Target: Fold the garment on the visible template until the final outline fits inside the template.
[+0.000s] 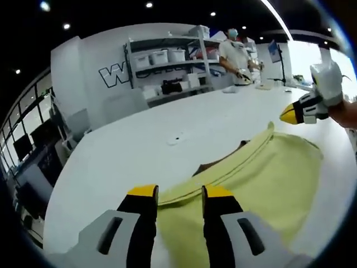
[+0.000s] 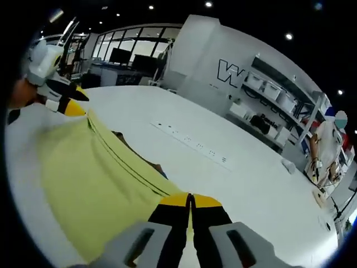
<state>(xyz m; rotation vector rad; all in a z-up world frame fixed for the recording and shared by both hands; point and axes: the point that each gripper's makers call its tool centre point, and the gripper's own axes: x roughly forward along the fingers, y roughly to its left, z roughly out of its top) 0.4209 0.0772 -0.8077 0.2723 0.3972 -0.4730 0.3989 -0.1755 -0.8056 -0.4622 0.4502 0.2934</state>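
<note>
Yellow garment covering dark template, jaws pinching its corners

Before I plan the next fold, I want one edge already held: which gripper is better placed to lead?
Right, probably. The right gripper looks shut on the yellow garment at its edge, while the left gripper stands open over the hem.
</note>
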